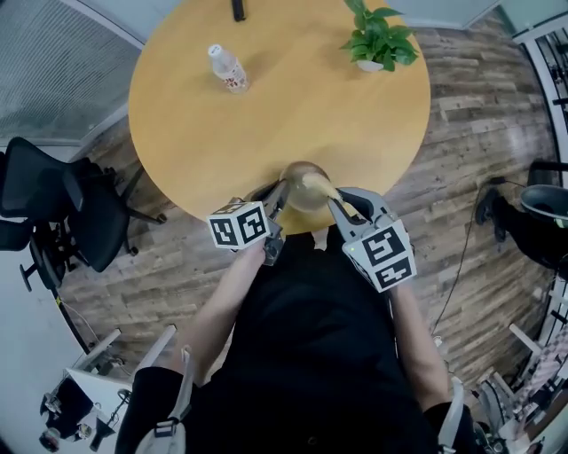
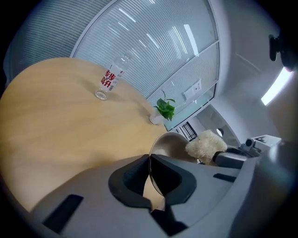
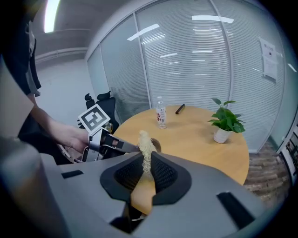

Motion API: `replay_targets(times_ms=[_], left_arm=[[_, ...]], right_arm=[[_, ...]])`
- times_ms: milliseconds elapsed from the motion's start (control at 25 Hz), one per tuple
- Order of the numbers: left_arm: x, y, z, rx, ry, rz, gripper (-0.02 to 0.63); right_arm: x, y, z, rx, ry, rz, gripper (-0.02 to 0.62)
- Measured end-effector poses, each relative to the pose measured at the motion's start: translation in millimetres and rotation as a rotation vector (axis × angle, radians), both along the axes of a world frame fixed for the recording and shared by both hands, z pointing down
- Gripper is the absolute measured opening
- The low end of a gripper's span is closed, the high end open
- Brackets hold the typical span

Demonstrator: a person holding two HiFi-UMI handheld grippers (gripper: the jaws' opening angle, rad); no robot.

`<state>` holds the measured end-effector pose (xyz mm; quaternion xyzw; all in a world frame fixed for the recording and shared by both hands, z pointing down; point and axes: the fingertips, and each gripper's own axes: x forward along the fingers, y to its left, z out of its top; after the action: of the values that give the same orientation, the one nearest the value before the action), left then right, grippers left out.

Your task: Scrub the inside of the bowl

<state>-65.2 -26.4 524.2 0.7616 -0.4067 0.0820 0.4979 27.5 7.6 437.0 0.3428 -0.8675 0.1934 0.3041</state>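
Note:
A metal bowl point(image 1: 302, 180) is held tilted above the near edge of the round wooden table point(image 1: 266, 115). My left gripper point(image 1: 279, 199) is shut on the bowl's rim; in the left gripper view the thin rim point(image 2: 150, 169) runs straight between the jaws and the bowl's inside point(image 2: 170, 143) faces right. My right gripper point(image 1: 341, 206) is shut on the wooden handle point(image 3: 141, 193) of a scrubber. Its pale fibre head point(image 3: 145, 143) sits at the bowl's mouth, and shows as a fluffy tuft point(image 2: 205, 145) in the left gripper view. The bowl point(image 3: 156, 144) is mostly hidden behind it in the right gripper view.
A clear water bottle point(image 1: 229, 68) with a red label stands far left on the table, a potted green plant point(image 1: 380, 40) far right, a black pen-like object point(image 1: 238, 9) at the back edge. A black office chair point(image 1: 53, 204) stands at the left on the wood floor.

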Motion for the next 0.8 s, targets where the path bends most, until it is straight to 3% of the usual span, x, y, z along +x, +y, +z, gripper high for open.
replay_targets(times_ms=[160,440,800], left_arm=[[-5.6,1.7,-14.7,0.042,-0.051,0.027,0.023],[-7.7,8.1,-32.9,0.126,-0.165,0.092,0.023],[-2.0,14.1,-47.8,0.187,-0.179,0.110,0.023]], right_arm=[[-23.8,1.5,0.8,0.014,0.028,-0.049,0.048],[-37.5,-1.2,7.6,0.058,0.174,-0.093,0.048],[-40.5,-2.1,14.6,0.079,0.236,-0.075,0.048]])
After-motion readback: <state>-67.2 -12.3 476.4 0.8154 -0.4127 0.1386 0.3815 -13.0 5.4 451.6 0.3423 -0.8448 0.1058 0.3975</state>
